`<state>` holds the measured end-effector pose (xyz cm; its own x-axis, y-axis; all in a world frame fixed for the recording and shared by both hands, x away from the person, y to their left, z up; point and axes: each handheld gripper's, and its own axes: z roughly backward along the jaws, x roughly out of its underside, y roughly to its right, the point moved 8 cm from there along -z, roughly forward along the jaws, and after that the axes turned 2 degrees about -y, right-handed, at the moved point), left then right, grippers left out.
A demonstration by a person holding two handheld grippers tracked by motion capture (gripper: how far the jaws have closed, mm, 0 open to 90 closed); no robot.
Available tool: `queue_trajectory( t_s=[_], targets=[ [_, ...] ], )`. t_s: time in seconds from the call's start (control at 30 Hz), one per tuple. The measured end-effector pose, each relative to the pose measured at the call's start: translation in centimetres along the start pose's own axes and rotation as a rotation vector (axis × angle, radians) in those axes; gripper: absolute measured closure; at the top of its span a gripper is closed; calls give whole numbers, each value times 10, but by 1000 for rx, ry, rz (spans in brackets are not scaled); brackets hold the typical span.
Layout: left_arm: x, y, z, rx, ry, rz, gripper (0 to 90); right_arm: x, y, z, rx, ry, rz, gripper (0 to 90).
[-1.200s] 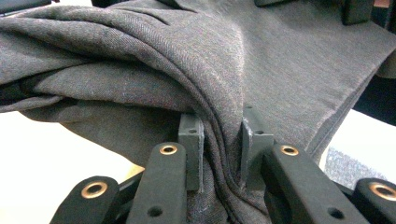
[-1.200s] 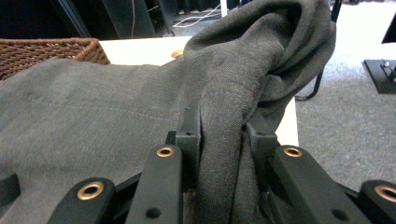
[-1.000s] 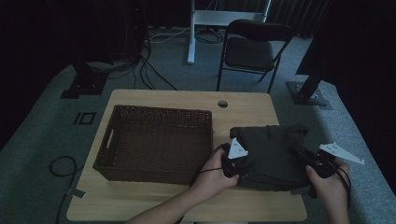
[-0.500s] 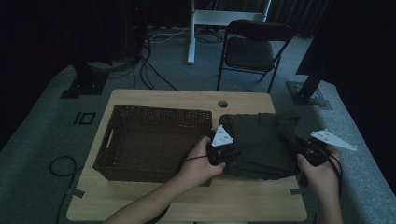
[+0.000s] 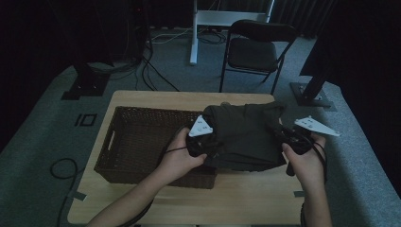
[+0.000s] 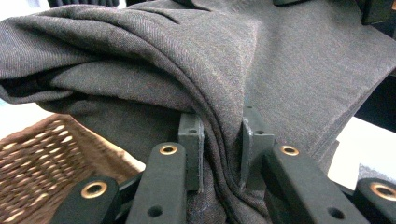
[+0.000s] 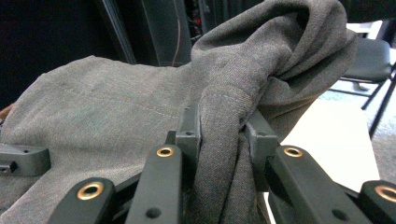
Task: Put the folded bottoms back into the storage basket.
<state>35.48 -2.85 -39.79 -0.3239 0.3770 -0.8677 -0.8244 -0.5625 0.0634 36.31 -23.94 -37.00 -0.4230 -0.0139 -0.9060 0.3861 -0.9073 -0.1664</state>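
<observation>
Both tongs (image 6: 219, 140) clamping folded twill cloth (image 5: 246, 135), wicker basket (image 5: 142, 142)

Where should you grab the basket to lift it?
Probably by the slot handle in the basket's short left wall, coming from the left. That cut-out gives jaws an edge to close on. Both grippers, left and right, hold the folded cloth.

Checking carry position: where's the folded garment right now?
In the high view the dark folded garment is held between the left gripper and right gripper, over the table's right half, its left edge just reaching the wicker basket.
</observation>
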Motion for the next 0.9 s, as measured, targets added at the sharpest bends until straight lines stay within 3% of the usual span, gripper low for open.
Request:
queue_trajectory(
  t_s=[0.4,0.9],
  targets=[
    [13,-42,36,-79,8,29,752,-12,-41,-39,-58,-9,17,725],
    [36,-88,87,-162,25,79,752,-24,-102,-81,-124,-28,50,725]
  ],
)
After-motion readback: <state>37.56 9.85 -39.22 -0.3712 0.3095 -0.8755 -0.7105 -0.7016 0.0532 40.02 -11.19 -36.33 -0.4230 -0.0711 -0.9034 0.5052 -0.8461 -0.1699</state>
